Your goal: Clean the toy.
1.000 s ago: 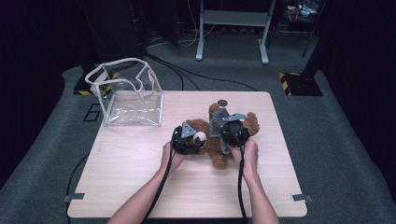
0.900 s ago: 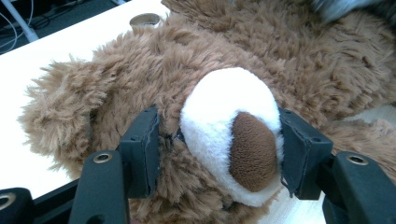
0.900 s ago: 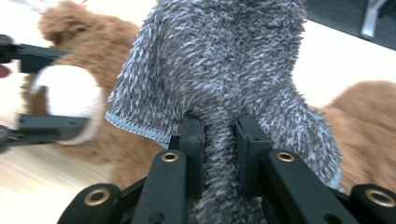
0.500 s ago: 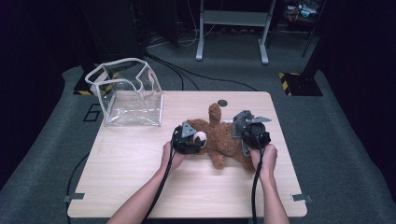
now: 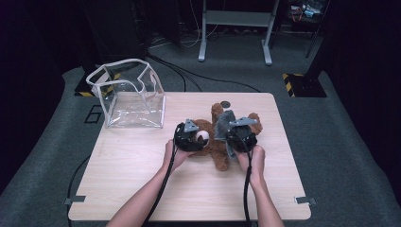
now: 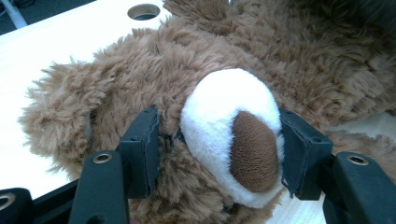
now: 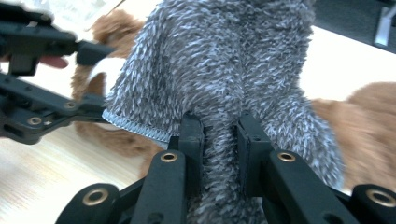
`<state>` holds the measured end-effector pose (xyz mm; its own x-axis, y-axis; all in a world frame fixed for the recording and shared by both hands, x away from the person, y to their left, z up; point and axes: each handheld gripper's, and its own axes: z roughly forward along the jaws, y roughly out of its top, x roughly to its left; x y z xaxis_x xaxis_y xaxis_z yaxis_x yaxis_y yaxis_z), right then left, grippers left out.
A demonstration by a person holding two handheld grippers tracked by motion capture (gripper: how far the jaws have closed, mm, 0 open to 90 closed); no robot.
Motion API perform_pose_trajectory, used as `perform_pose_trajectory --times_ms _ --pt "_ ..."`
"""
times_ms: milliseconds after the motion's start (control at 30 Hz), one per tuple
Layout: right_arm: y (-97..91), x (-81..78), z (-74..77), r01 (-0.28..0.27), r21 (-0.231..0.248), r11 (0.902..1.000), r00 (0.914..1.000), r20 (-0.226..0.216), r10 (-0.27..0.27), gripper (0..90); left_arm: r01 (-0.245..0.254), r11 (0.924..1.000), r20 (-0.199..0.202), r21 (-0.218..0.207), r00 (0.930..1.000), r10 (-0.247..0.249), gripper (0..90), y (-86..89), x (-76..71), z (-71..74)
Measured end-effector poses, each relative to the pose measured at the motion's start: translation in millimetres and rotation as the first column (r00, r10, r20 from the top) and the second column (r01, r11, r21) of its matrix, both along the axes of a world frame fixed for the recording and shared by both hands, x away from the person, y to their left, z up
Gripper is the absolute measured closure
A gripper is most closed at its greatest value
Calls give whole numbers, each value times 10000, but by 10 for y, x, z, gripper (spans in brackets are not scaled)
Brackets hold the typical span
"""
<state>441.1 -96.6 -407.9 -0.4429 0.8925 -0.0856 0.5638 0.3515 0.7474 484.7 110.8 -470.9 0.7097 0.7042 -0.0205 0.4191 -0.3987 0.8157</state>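
A brown teddy bear point(image 5: 220, 160) lies across the middle of the wooden table point(image 5: 142, 189). My left gripper point(image 5: 200, 138) is shut on the bear's white muzzle point(image 6: 224, 116). Its pads point(image 6: 144, 150) press in from both sides, just behind the brown nose. My right gripper point(image 5: 229, 132) hovers over the bear's body, shut on a bunched fold of fuzzy grey cloth point(image 7: 219, 70). The grey cloth point(image 5: 224, 123) drapes over the bear's belly. In the right gripper view, the left gripper point(image 7: 51, 105) is at the left, with brown fur behind it.
A clear plastic bag with white trim point(image 5: 132, 94) stands open at the table's back left corner. A round hole point(image 5: 226, 104) is in the tabletop just beyond the bear. Dark floor, cables and a metal stand lie beyond the far edge.
My right gripper swung out to the right with the grey cloth, then came back left over the bear. The left gripper and the bear's head stayed put.
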Motion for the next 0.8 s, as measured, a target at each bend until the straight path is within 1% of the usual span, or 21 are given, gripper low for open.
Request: perform_pose_trajectory --times_ms 33,67,100,133,167,200,267,300,367,433,467,500,533,567,633,667,700,733,767,800 --pt "49 25 -28 102 -244 9996 9999 -118 -105 752 -3 10000 95 -15 10000 3 387 -1 7 1" --pt "76 63 -65 210 -392 9990 9997 -127 -215 753 26 10000 169 10 9999 -26 383 0 9 3" --pt "74 110 -95 253 -384 9989 9995 -180 -260 754 1 10000 222 -6 9998 0 374 -1 8 8" --pt "65 149 -118 325 -290 9991 9989 -316 -334 755 2 10000 368 -92 9993 1 353 -2 3 14" --pt "56 182 -133 387 -259 9989 9985 -375 -397 757 -30 10000 480 -15 9988 30 333 -4 -11 27" --pt "51 209 -144 437 -241 9988 9984 -358 -446 757 -72 10000 717 53 9974 68 310 -14 -27 35" --pt "49 246 -137 510 -270 9983 9972 -529 -524 757 -146 9999 989 80 9950 138 271 -20 -76 59" --pt "55 260 -136 521 -377 9979 9975 -462 -538 757 -150 9999 1065 55 9942 143 256 -13 -97 71" --pt "69 289 -144 539 -626 9966 9973 -467 -569 758 -152 9999 1067 -67 9942 159 242 20 -136 87" --pt "64 324 -159 601 -599 9964 9964 -554 -634 760 -180 9998 1077 -98 9940 189 231 45 -164 73" --pt "54 346 -163 610 -568 9965 9962 -588 -643 760 -157 9999 1031 -4 9945 156 228 53 -172 60" --pt "52 362 -170 654 -484 9967 9960 -579 -682 760 -188 9998 1073 13 9940 186 226 52 -175 34" --pt "46 386 -174 616 -467 9970 9961 -602 -644 760 -245 9996 1044 151 9943 228 223 52 -172 14" --pt "45 397 -170 669 -435 9968 9948 -743 -700 760 -277 9994 1017 225 9945 253 222 49 -162 -9" --pt "44 427 -175 703 -316 9970 9948 -718 -724 761 -429 9985 1023 345 9940 391 227 25 -138 -54" --pt "40 437 -176 675 -323 9972 9953 -668 -695 761 -495 9974 998 525 9940 441 245 9 -132 -70" --pt "42 438 -179 727 -284 9970 9948 -696 -745 761 -534 9957 1018 762 9938 455 293 -9 -125 -84" --pt "41 439 -184 720 -266 9971 9948 -697 -737 761 -564 9951 988 811 9939 483 323 -14 -121 -92" --pt "40 437 -189 657 -284 9974 9956 -658 -674 761 -578 9957 865 724 9949 515 344 -15 -116 -96" --pt "47 425 -185 720 -285 9970 9947 -716 -739 760 -602 9958 907 690 9944 538 363 -18 -109 -102"
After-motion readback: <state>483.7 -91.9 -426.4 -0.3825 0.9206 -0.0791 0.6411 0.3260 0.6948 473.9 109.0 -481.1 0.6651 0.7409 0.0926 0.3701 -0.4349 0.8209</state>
